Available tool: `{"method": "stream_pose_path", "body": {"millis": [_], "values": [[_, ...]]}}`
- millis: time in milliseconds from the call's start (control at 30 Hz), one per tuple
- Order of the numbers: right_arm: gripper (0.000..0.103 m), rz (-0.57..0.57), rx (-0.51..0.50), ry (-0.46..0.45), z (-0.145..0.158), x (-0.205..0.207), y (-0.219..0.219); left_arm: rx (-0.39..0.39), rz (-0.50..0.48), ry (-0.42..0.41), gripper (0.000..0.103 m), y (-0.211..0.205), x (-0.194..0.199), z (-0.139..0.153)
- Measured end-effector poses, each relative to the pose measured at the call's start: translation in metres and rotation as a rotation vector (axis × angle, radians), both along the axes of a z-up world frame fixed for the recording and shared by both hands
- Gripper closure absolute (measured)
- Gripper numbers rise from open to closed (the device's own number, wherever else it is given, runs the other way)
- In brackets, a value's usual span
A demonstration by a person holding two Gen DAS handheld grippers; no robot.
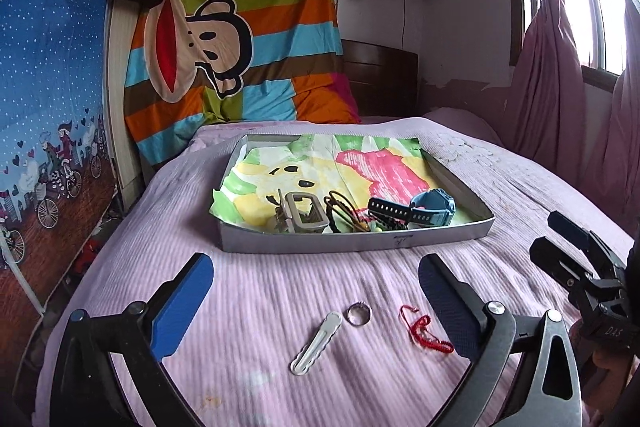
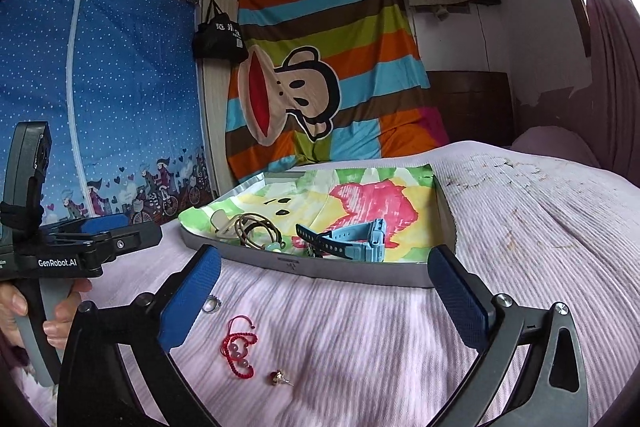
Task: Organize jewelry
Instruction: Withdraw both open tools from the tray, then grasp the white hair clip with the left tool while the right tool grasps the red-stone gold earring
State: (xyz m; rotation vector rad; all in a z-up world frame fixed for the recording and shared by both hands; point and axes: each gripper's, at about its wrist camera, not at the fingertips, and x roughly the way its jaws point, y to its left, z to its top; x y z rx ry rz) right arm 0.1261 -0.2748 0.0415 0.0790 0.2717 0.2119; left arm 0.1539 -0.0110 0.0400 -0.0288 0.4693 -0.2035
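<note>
Both grippers hang over the pink bed with their jaws spread wide and nothing between the pads; the left gripper frames a white hair clip, a silver ring and a red bead bracelet; the clip and ring lie between its fingers, slightly ahead, while the bracelet sits close beside its right finger. The right gripper has the same bracelet just inside its left finger and a small ear stud below its centre, close to the camera; the ring lies just behind that left finger. Beyond both grippers, well ahead, stands the grey tray lined with a coloured drawing, already holding a blue watch, a grey claw clip and dark hair ties.

The step in hand appears to be choosing the next loose piece for the tray; the bracelet looks the easiest, being bulky and soft; a gripper should drop with one finger on each side of the bead cluster and pinch the beads, not the thin cord, which could slip. The ring and stud lie flat and small; they likely need the pads pressed into the soft bedding before closing.
</note>
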Motion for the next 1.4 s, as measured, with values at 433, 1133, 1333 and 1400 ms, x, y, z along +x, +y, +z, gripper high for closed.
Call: {"method": "stream_pose_path", "body": {"millis": [433, 1133, 1333, 1400], "values": [[0.001, 0.038, -0.043, 0.062, -0.013, -0.013, 0.005, -0.008, -0.015, 0.137, 0.0, 0.02, -0.014, -0.026], [0.001, 0.051, -0.115, 0.365, -0.058, 0.026, 0.018, 0.08, 0.0, 0.294, 0.0, 0.008, 0.004, -0.058], [0.001, 0.056, -0.115, 0.387, -0.062, 0.027, 0.019, 0.101, -0.018, 0.289, 0.0, 0.001, 0.008, -0.056], [0.002, 0.061, -0.117, 0.389, -0.063, 0.027, 0.021, 0.102, -0.03, 0.287, 0.0, -0.001, 0.01, -0.055]]}}
